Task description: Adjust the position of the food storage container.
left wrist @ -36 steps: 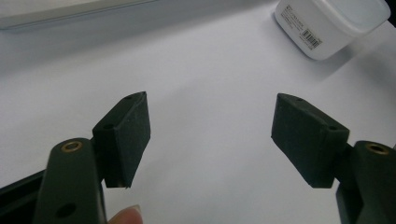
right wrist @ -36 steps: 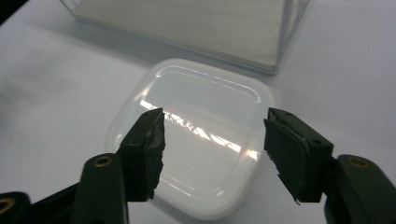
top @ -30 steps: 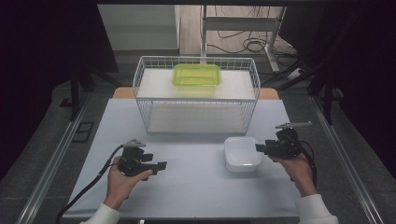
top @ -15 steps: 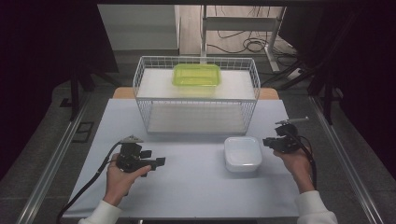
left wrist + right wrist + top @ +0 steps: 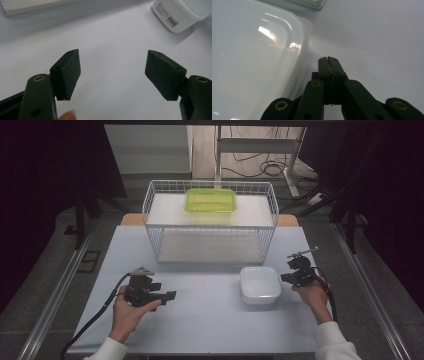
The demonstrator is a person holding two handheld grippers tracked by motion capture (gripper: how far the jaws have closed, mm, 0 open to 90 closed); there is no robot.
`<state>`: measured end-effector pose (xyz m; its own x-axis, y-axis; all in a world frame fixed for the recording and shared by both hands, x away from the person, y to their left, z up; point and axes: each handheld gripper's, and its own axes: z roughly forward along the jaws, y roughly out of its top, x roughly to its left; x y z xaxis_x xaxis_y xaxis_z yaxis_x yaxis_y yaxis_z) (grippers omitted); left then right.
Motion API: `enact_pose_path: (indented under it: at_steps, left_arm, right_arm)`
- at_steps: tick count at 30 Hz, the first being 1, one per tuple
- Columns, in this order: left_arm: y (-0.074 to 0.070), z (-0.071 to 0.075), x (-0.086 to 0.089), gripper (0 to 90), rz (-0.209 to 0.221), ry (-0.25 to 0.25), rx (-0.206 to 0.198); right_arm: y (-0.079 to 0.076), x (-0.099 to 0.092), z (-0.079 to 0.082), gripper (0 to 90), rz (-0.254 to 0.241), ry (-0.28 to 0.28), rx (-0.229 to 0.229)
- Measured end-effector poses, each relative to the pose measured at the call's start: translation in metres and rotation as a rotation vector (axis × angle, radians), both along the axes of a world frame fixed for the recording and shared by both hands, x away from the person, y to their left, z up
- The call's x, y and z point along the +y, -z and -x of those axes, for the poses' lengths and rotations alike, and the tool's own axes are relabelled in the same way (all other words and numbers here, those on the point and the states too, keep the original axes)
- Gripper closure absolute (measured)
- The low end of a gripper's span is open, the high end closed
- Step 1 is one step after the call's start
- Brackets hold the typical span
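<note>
A white lidded container (image 5: 260, 285) sits on the pale table (image 5: 210, 325), right of centre. My right gripper (image 5: 283, 277) is just off its right side, pointing at it. In the right gripper view its jaws (image 5: 328, 59) meet, having just closed, with nothing between them, next to the container's rounded edge (image 5: 254, 57). My left gripper (image 5: 164, 291) hovers low at the table's front left and points right. Its jaws stand open (image 5: 112, 72) over bare table, and the container (image 5: 180, 12) lies far ahead of them.
A white wire basket (image 5: 150, 210) stands at the back of the table. A green lidded container (image 5: 210, 200) lies on its top shelf. The table's front edge is near both hands.
The right gripper's jaws have closed on nothing, and that hand has sunk slightly beside the white container. The left hand has stayed put.
</note>
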<state>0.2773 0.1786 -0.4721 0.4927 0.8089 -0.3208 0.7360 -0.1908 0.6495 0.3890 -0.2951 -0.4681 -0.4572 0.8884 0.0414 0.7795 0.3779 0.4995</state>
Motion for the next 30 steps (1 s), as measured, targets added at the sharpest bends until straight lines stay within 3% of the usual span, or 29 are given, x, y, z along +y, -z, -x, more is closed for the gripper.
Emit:
enact_pose_path:
  at_steps: [4, 6, 16, 30]
  left_arm:
    - [0.001, -0.001, -0.001, 27.8, 0.001, 0.004, 0.004]
    - [0.002, -0.003, -0.002, 28.0, 0.014, 0.004, 0.01]
    - [0.004, -0.01, -0.002, 28.5, 0.04, 0.0, 0.025]
    - [0.004, -0.009, -0.002, 28.6, 0.034, 0.002, 0.025]
  right_arm:
    - [0.0, 0.006, 0.002, 89.1, -0.017, -0.026, 0.001]
    - [0.001, 0.009, 0.004, 89.1, 0.002, -0.035, -0.004]
    - [0.003, 0.02, 0.012, 89.0, -0.004, -0.07, -0.004]
    - [0.007, 0.045, 0.017, 89.0, -0.02, -0.115, -0.022]
